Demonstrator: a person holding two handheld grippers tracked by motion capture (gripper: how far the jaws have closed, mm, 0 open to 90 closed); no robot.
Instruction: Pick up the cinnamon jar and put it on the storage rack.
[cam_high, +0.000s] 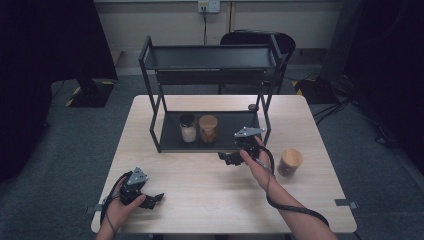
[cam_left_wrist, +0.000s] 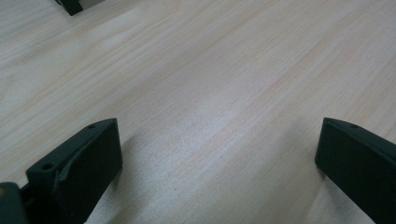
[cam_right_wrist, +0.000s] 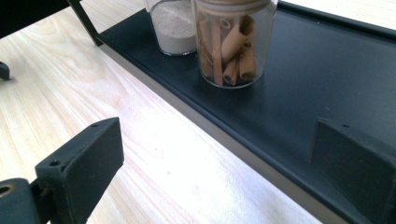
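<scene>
A black two-tier rack (cam_high: 210, 142) stands at the back middle of the wooden table (cam_high: 200, 175). On its lower shelf (cam_right_wrist: 327, 70) stand a dark-lidded jar of white powder (cam_high: 188, 128) (cam_right_wrist: 175, 28) and a wooden-lidded jar of cinnamon sticks (cam_high: 208, 129) (cam_right_wrist: 231, 42), side by side. A third wooden-lidded jar (cam_high: 290, 162) stands on the table to the right. My right gripper (cam_high: 229, 158) (cam_right_wrist: 217, 158) hovers open at the shelf's front edge, right of the cinnamon jar, holding nothing. My left gripper (cam_high: 154, 199) (cam_left_wrist: 219, 154) rests open over bare wood near the front left.
The rack's upper shelf (cam_high: 210, 57) overhangs the lower one, with uprights at each corner. A dark chair (cam_high: 257, 40) stands behind the table. Cables and dark equipment (cam_high: 320, 87) lie on the grey floor to the right. The right gripper's cable (cam_high: 295, 210) trails along the forearm.
</scene>
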